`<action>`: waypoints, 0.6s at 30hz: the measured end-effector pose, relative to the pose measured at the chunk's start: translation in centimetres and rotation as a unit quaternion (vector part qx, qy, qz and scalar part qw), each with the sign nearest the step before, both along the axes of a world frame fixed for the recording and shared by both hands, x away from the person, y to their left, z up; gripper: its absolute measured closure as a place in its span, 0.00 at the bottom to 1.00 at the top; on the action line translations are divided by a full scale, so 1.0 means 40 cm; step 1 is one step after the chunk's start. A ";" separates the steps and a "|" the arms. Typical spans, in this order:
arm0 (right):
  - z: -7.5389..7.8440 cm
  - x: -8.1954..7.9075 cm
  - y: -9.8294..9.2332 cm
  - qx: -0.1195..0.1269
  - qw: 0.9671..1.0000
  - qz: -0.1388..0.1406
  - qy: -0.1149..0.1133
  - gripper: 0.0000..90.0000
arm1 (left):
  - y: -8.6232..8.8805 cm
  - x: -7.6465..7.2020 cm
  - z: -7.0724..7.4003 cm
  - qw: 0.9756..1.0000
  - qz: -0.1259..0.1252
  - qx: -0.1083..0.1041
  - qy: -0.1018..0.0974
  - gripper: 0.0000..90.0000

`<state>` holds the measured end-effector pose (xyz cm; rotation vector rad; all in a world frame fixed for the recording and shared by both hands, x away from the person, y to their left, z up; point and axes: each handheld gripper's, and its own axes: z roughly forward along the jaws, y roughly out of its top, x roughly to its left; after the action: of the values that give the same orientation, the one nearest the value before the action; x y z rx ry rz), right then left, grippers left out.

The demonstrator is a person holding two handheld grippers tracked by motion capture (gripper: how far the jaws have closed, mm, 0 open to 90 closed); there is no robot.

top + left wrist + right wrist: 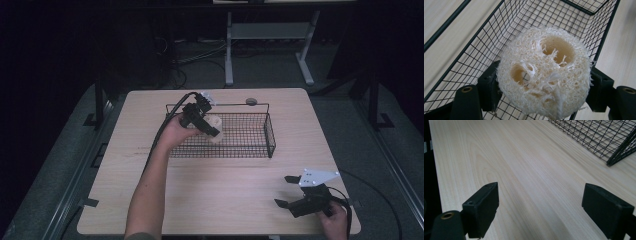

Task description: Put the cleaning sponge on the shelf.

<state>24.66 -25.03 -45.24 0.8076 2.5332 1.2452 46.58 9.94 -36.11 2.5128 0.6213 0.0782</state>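
Up near the centre of the high view, the left gripper clamps a pale loofah sponge between its jaws, holding it over the left end of the black wire basket. Seen from the left gripper view, the loofah sponge sits in the middle of the frame, pressed on both sides by the black jaws, with the basket's mesh behind it. Toward the lower right of the high view, the right gripper rests on the wooden table, jaws spread wide apart with nothing between them.
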 end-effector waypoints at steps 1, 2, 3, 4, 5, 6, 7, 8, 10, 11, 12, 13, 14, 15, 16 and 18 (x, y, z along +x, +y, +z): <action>0.000 0.000 0.000 0.000 1.000 0.001 0.000 0.15 | 0.002 0.000 -0.006 1.000 0.002 0.002 -0.002 0.30; 0.000 0.000 0.000 0.000 1.000 0.001 0.000 0.15 | 0.002 0.000 -0.006 1.000 0.002 0.002 -0.002 0.30; 0.000 0.000 0.000 0.000 1.000 0.001 0.000 0.15 | 0.003 0.001 -0.012 1.000 0.003 0.000 0.003 0.30; 0.000 0.000 0.000 0.000 1.000 0.001 0.000 0.15 | 0.002 0.000 -0.016 1.000 0.007 -0.003 0.003 0.30; -0.001 0.001 0.000 -0.001 1.000 0.001 -0.001 0.15 | 0.003 0.001 -0.019 1.000 0.008 -0.003 0.003 0.30; -0.001 0.001 0.000 -0.001 1.000 0.002 -0.001 0.15 | 0.004 0.003 -0.021 1.000 0.007 0.000 0.005 0.30; 0.000 0.000 0.000 -0.001 1.000 0.002 -0.001 0.15 | 0.004 0.005 -0.025 1.000 0.008 0.000 0.007 0.30; 0.000 0.000 0.000 -0.001 1.000 0.002 -0.001 0.15 | 0.003 0.005 -0.029 1.000 0.013 -0.003 0.012 0.30; 0.000 0.000 0.000 -0.001 1.000 0.002 -0.001 0.15 | 0.005 0.007 -0.037 1.000 0.015 0.000 0.014 0.30; 0.000 0.000 0.000 0.000 1.000 0.002 -0.001 0.15 | 0.005 0.008 -0.041 1.000 0.019 -0.004 0.015 0.30; 0.001 -0.001 -0.001 0.001 1.000 0.002 0.000 0.15 | 0.005 0.008 -0.041 1.000 0.019 -0.004 0.015 0.30; 0.001 -0.001 -0.001 0.002 1.000 0.002 0.000 0.15 | 0.004 0.010 -0.045 1.000 0.020 -0.002 0.018 0.30; 0.001 -0.001 -0.001 0.002 1.000 0.002 0.001 0.15 | 0.005 0.011 -0.045 1.000 0.019 0.000 0.017 0.30; 0.001 -0.002 -0.001 0.002 1.000 0.002 0.001 0.15 | 0.004 0.012 -0.046 1.000 0.021 -0.004 0.017 0.30; 0.001 -0.002 -0.001 0.002 1.000 0.002 0.001 0.15 | 0.004 0.012 -0.046 1.000 0.021 -0.004 0.017 0.30; 0.001 -0.002 0.000 0.002 1.000 0.002 0.000 0.15 | 0.001 0.012 -0.052 1.000 0.025 -0.004 0.017 0.30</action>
<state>24.60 -25.04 -45.19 0.8044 2.5349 1.2523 47.07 9.96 -38.20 2.4968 0.6968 0.0507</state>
